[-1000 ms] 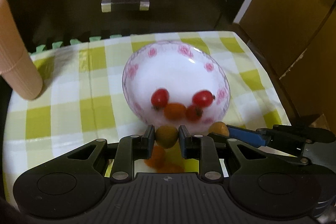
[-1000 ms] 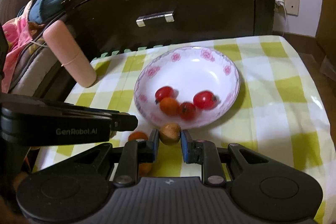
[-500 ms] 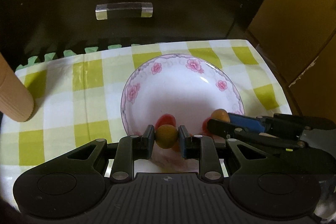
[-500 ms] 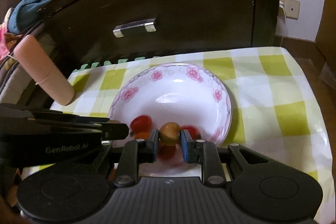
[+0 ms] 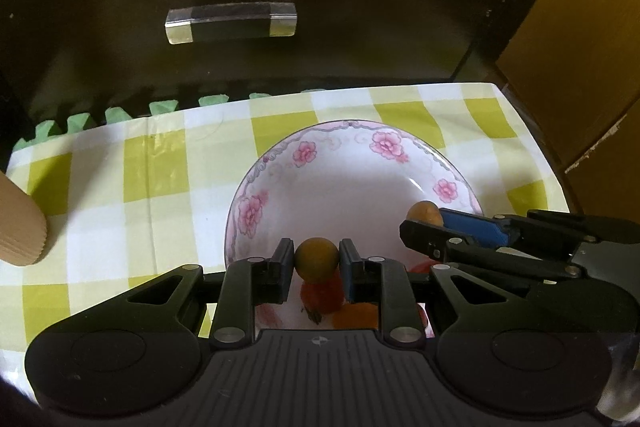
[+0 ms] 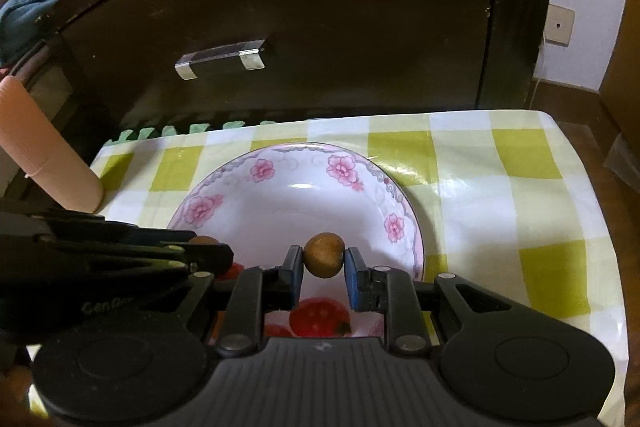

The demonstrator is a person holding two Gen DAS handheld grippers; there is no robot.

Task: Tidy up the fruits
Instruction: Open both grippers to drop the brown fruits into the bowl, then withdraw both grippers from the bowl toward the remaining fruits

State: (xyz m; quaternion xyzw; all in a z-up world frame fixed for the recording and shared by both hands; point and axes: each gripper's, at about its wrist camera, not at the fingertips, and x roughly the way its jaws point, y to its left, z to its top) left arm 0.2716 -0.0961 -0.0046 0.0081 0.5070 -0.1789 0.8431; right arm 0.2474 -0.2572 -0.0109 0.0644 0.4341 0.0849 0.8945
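Note:
A white bowl with pink flowers (image 5: 304,155) (image 6: 340,167) sits on a yellow-checked cloth. My left gripper (image 5: 316,259) is shut on a small yellow-brown round fruit (image 5: 316,259) and holds it over the bowl's near part. My right gripper (image 6: 323,257) is shut on a brown round fruit (image 6: 323,255), also above the bowl; it shows in the left wrist view (image 5: 425,213) too. Red tomatoes (image 6: 318,317) (image 5: 322,297) and an orange fruit (image 5: 354,315) lie in the bowl below the fingers.
A dark cabinet with a clear handle (image 5: 232,23) (image 6: 222,61) stands right behind the table. A beige cylinder (image 5: 18,223) (image 6: 44,151) leans at the table's left edge. The cloth's right side (image 6: 520,195) lies bare up to the table edge.
Both grippers moved forward from the cloth in front of the bowl to above the bowl, each still holding its fruit. The fruits in the bowl now lie under the fingers.

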